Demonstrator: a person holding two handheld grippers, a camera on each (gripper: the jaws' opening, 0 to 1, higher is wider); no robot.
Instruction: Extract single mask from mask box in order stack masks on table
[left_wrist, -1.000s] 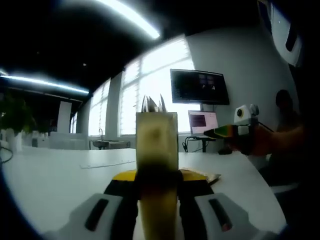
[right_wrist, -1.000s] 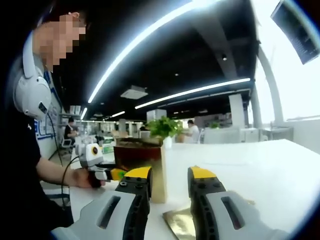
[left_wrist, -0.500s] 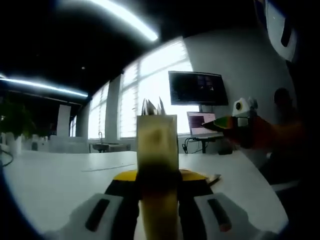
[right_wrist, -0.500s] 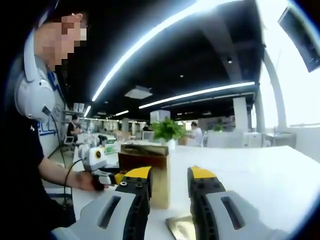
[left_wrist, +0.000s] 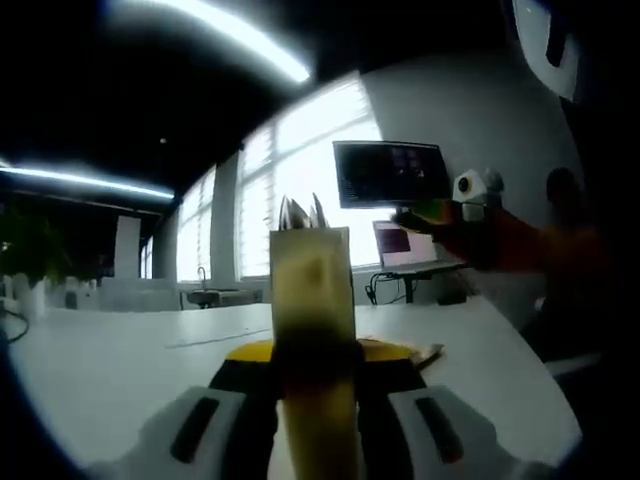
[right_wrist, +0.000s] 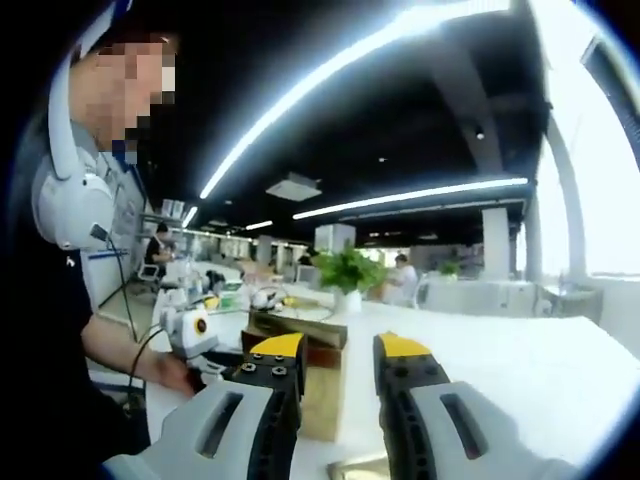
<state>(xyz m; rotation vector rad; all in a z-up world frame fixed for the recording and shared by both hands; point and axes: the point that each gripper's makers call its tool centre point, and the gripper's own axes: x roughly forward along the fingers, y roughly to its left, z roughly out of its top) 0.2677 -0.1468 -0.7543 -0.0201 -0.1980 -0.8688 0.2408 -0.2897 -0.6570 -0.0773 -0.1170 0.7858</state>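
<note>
- The left gripper (left_wrist: 316, 350) is clamped on the mask box (left_wrist: 312, 300), holding it upright on the white table (left_wrist: 110, 350), probably to steady it while a mask is pulled out
- White mask edges (left_wrist: 300, 211) poke up from the box's open top, ready to be pinched
- The right gripper (right_wrist: 337, 350) hangs above the box (right_wrist: 322, 400) with jaws apart and empty; in the left gripper view it (left_wrist: 455, 205) appears raised at right
- A flat packet (left_wrist: 405, 350) lies on the table just behind the box
</note>
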